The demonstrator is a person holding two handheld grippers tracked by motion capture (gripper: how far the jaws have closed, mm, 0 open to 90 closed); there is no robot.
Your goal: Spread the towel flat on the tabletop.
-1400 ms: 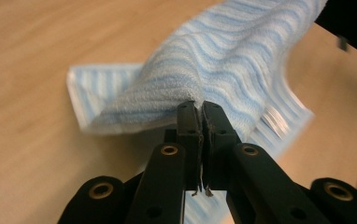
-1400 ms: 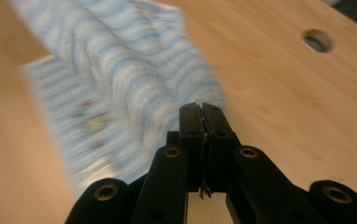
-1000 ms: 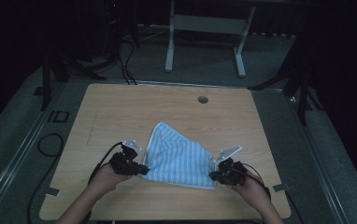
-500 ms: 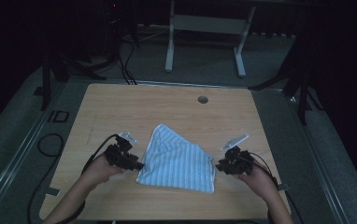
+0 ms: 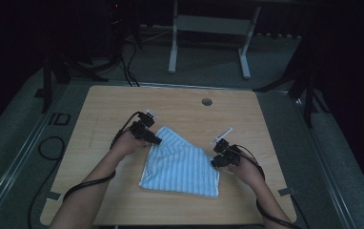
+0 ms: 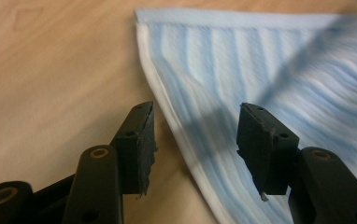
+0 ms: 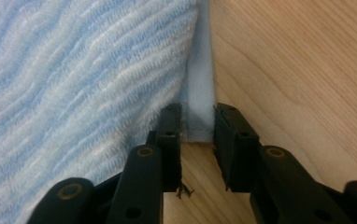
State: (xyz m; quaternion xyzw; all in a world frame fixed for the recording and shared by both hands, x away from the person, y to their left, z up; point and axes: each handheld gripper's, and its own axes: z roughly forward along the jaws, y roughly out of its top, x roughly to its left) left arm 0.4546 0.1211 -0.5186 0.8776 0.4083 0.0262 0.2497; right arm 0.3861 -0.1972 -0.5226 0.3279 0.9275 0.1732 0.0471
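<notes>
The table (image 5: 123,200) runs off the high view's bottom edge. On it the striped towel (image 5: 182,162) lies folded, its right side blurred in the left gripper view. Both hands have shifted since earlier. The left gripper (image 6: 193,135) has just opened, fingers apart astride the towel's edge. The right gripper (image 7: 197,140) has its fingers narrowly apart around the towel's corner hem; whether they pinch it is unclear.

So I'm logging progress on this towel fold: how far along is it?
One fold looks done: the striped towel lies doubled on the table, with a slanted top edge. In hand: the left gripper, its fingers just opened, straddles the towel's edge without pressing; the right gripper, its fingers just closing, brackets a corner's hem. Left: probably another fold, then squaring it up.
</notes>
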